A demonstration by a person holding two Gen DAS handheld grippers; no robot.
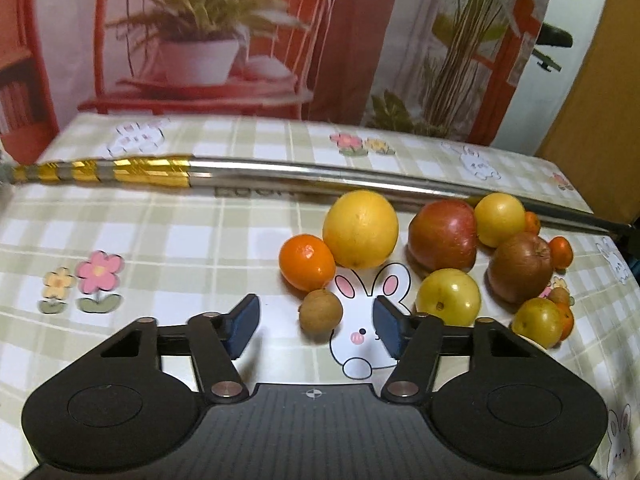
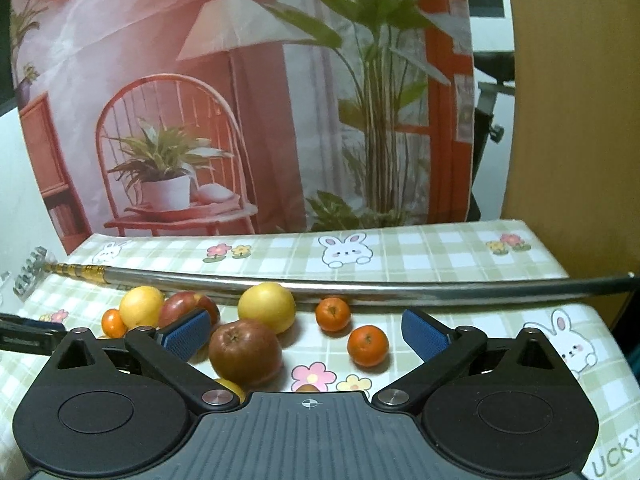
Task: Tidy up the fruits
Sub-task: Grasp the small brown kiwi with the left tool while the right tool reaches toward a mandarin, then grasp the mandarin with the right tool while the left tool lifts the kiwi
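Left gripper (image 1: 316,326) half open w/ small round brown fruit (image 1: 320,312) between its blue pads, untouched, on checked green-white tablecloth (image 1: 160,240); right gripper (image 2: 306,334) wide open, empty, above dark red apple (image 2: 245,352).

Both wrist views are evenly and warmly lit from above – no harsh glare, only soft highlights on the metal rod (image 1: 360,184) and on the big yellow fruit (image 1: 360,228), with faint shadows under the fruit on the checked tablecloth (image 1: 160,248). The left view is smeared by motion blur (the printed backdrop (image 1: 208,40) and the table's far edge most of all), while the right view is sharper. Fisheye distortion bows the rod and curves the table edges – the corners fall to black.
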